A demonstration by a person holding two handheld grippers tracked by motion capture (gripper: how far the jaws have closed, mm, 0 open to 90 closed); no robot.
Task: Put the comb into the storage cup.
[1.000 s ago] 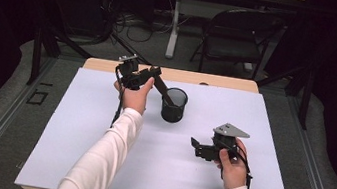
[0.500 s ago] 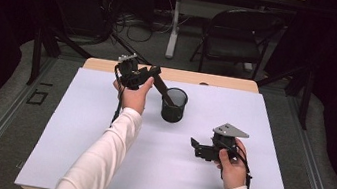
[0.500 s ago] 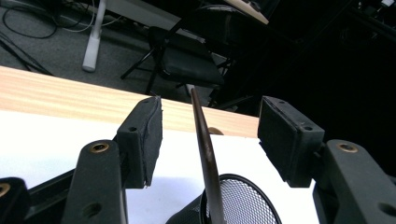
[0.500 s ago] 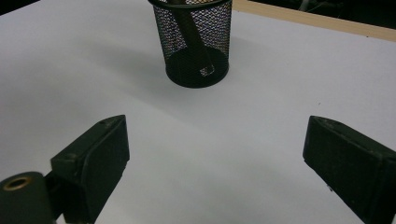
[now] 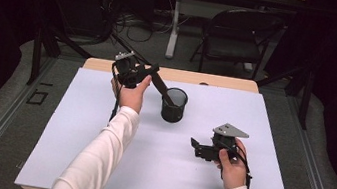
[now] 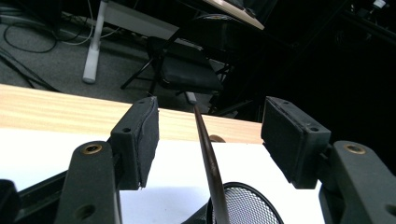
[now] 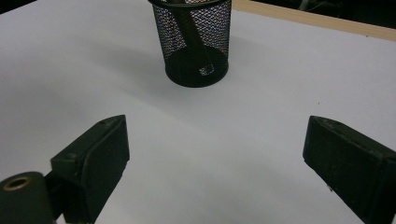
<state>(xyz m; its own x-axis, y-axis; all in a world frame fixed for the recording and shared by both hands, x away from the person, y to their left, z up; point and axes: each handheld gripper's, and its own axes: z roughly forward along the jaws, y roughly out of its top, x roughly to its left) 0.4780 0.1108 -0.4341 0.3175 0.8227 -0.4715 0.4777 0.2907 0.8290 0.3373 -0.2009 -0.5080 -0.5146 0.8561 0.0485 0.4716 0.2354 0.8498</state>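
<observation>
Opening left gripper point(image 6: 210, 140) jaws flank pen point(image 6: 208, 158), untouched.

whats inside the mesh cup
One dark pen stands slanted in the mesh cup, its lower end on the cup's floor, seen through the mesh. Its top passes untouched between the left claw's open pads.

Legible text, labels, brands, numbers, signs: none on any surface or object in the three views.
</observation>
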